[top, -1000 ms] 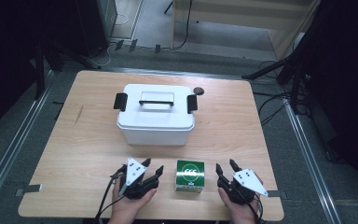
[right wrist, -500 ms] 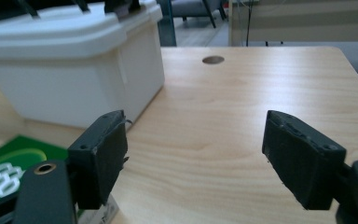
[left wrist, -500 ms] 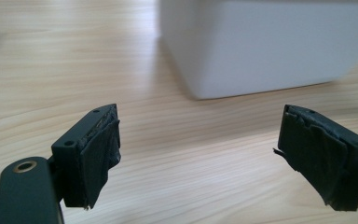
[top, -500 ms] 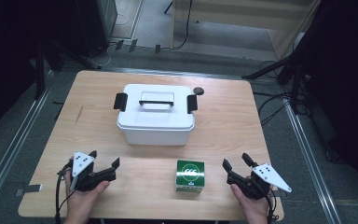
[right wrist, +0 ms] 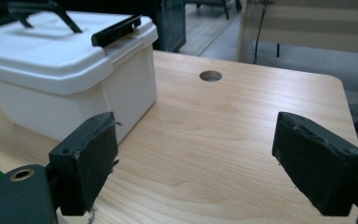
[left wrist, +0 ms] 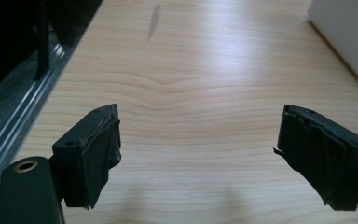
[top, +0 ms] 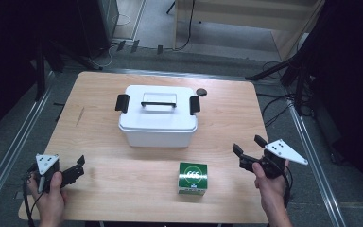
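At the near edge of the wooden counter [top: 123, 189], seen from the high view, a small green box [top: 192, 178] sits at about 6 o'clock of the counter's centre, untouched. A second ago both grippers flanked this box closely; now they have drawn away to either side. The left gripper [top: 79, 166] has travelled to the near left corner, around 8 o'clock, well apart from the box. The right gripper [top: 248, 146] has lifted and shifted to about 4 o'clock, near the right edge. Both sets of fingers have just been opening and now stand wide apart with nothing between them.

Behind the box, toward 12 o'clock, a white lidded bin [top: 158, 116] with black side latches and a top handle stands in the middle of the counter. A small round hole [top: 201, 91] lies just past its right rear corner.

From the left gripper view, the spread fingers [left wrist: 93, 154] frame bare wood, with the counter's left edge and a metal rail at 9 o'clock and a corner of the bin at 2 o'clock. From the right gripper view, the fingers [right wrist: 91, 158] frame the bin's end wall and a latch, the hole at 12 o'clock, and a sliver of green at 8 o'clock.

Open wood lies between box and bin, and on both sides of the box.
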Demonstrator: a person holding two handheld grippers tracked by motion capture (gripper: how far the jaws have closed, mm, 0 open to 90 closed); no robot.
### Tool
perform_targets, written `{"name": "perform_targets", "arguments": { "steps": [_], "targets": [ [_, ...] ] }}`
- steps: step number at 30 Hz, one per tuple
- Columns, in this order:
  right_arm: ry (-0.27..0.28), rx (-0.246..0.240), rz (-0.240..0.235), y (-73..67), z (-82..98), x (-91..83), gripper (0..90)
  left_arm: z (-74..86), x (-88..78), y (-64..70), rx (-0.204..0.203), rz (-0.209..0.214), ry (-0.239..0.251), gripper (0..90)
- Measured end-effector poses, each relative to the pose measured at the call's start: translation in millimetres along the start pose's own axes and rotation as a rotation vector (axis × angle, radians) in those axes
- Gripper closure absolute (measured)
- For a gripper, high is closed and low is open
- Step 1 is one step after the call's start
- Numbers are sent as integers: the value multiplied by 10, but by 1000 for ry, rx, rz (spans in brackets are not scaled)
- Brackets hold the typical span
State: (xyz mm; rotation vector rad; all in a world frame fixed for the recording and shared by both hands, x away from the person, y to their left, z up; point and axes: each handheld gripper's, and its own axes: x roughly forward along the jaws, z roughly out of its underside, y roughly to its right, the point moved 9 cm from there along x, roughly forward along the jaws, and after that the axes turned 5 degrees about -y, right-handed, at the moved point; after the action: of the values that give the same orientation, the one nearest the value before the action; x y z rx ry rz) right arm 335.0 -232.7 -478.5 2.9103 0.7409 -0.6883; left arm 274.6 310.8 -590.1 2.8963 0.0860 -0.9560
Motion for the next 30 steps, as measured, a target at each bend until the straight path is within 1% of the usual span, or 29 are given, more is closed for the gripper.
{"name": "perform_targets", "arguments": {
  "steps": [1, 2, 3, 4, 5, 6, 7, 8, 9, 10, 11, 12, 13, 15, 16, 17, 18, 19, 20, 21, 22, 23, 24, 25, 26, 29, 30],
  "targets": [
    [-17, -18, -2, -9, -35, 33, 133, 10, 13, -24, -3, -6, -2, 136],
    [-38, -34, -8, -20, -67, 64, 141, 20, 25, -33, -11, -4, -4, 136],
    [-38, -34, -8, -20, -67, 64, 141, 20, 25, -33, -11, -4, -4, 137],
    [-61, -45, -35, -40, -99, 101, 154, 25, 32, -31, -11, -5, -5, 137],
    [-105, -66, -92, -76, -162, 170, 189, 24, 32, -21, -4, -14, -4, 136],
    [-105, -66, -92, -76, -162, 170, 189, 25, 30, -10, 8, -24, -3, 136],
    [-119, -82, -104, -84, -197, 200, 211, 29, 36, 4, 18, -26, -1, 137],
    [-152, -119, -126, -111, -263, 259, 208, 34, 44, 16, 22, -30, -2, 137],
    [-152, -119, -126, -111, -263, 259, 208, 39, 49, 17, 30, -34, -5, 137],
    [-172, -137, -144, -130, -293, 288, 201, 40, 52, 19, 32, -35, -5, 137],
    [-193, -165, -164, -170, -362, 329, 214, 41, 51, 19, 33, -35, -4, 137],
    [-193, -165, -164, -170, -362, 329, 214, 43, 51, 22, 32, -34, -3, 137],
    [-196, -177, -169, -190, -397, 346, 225, 46, 51, 24, 31, -38, -2, 137],
    [-204, -205, -179, -221, -464, 379, 234, 54, 49, 32, 47, -49, -4, 137],
    [-217, -237, -203, -245, -531, 415, 263, 57, 48, 38, 59, -56, -3, 136],
    [-225, -248, -216, -259, -562, 432, 287, 59, 51, 60, 78, -61, 0, 136],
    [-225, -248, -216, -259, -562, 432, 287, 59, 51, 60, 78, -61, 0, 136],
    [-253, -291, -215, -269, -611, 485, 344, 61, 52, 74, 94, -64, 2, 136],
    [-275, -320, -200, -277, -625, 513, 342, 62, 50, 77, 98, -65, 3, 136],
    [-275, -320, -200, -277, -625, 513, 342, 62, 50, 77, 98, -65, 3, 136],
    [-292, -348, -189, -287, -642, 542, 343, 64, 48, 79, 99, -64, 3, 136],
    [-308, -366, -189, -305, -659, 569, 345, 66, 47, 80, 101, -63, 3, 136],
    [-333, -406, -214, -364, -696, 617, 359, 68, 46, 83, 101, -58, 1, 137],
    [-341, -414, -215, -383, -707, 627, 360, 69, 47, 84, 101, -56, -1, 136],
    [-345, -430, -226, -408, -727, 641, 371, 69, 47, 84, 101, -56, -1, 136],
    [-348, -438, -247, -471, -768, 672, 380, 65, 55, 88, 99, -52, -2, 137],
    [-364, -483, -234, -511, -805, 717, 383, 65, 61, 86, 97, -50, -6, 137]
  ]
}}
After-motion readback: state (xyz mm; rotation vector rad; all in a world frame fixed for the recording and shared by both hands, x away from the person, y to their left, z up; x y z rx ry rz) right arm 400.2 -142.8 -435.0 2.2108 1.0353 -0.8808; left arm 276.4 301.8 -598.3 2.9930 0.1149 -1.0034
